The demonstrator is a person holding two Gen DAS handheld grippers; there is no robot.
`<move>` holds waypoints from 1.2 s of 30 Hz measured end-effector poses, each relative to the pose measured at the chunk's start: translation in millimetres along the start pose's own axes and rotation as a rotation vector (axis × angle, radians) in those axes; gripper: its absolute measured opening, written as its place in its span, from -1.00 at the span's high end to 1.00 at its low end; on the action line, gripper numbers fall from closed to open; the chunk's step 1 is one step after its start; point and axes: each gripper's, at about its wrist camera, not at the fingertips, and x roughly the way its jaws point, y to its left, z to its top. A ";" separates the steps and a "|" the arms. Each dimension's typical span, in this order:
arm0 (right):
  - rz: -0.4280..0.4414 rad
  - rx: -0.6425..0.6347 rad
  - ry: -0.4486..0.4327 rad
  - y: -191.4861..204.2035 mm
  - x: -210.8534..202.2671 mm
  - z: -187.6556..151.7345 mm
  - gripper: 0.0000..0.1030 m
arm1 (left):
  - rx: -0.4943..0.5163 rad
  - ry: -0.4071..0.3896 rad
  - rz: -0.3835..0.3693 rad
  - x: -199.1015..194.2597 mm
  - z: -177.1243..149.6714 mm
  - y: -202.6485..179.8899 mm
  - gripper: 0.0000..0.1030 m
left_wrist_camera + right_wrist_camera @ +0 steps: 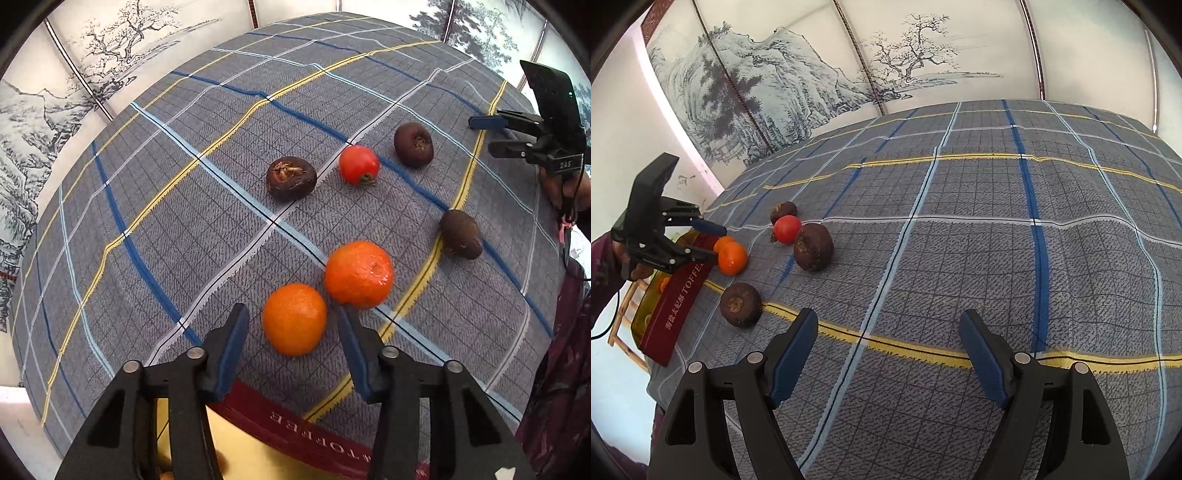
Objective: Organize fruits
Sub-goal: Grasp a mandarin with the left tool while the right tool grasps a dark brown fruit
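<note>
- Left gripper (293, 325): jaws parted, an orange (294, 319) framed between them, pads not pressing.
- Right gripper (888, 354): spread wide, nothing held, above the cloth (960, 258).

1. A grey woven tablecloth (960, 258), crossed by yellow, dark blue, pale blue and white lines, covered the table.
2. Behind the table stood a pale folding screen (798, 92) painted in ink with mountains and bare, twisted trees; thin dark joints divided its panels.
3. A light bamboo frame (622, 317) showed below the table's near left edge in the right wrist view, only partly visible.
4. A plain whitish wall (617, 140) stood left of the screen.
</note>
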 end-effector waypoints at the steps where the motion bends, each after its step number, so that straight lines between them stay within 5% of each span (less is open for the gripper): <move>1: 0.001 0.001 0.000 0.1 -0.1 -0.2 -0.57 | -0.005 -0.006 -0.017 1.2 -0.1 0.5 0.32; 4: 0.000 0.000 -0.001 1.5 0.7 0.4 -0.60 | -0.016 0.009 -0.021 9.2 -3.4 -1.6 0.38; 10: -0.003 -0.001 0.000 2.0 1.7 1.5 -0.61 | -0.165 -0.052 0.185 -7.3 -8.4 -20.9 0.39; 18: 0.004 -0.029 -0.010 15.3 -2.8 4.4 -0.61 | -0.507 -0.268 0.161 -76.2 -42.6 -71.7 0.39; 29: 0.200 -0.382 0.073 123.6 29.8 13.0 -0.60 | -0.632 -0.326 0.162 -102.9 -72.9 -121.0 0.39; 32: 0.209 -0.411 0.104 134.9 48.1 14.4 -0.50 | -0.642 -0.328 0.193 -109.2 -83.1 -125.7 0.39; 36: 0.170 -0.458 0.159 141.5 67.6 10.2 0.07 | -0.670 -0.342 0.213 -118.9 -97.6 -127.8 0.39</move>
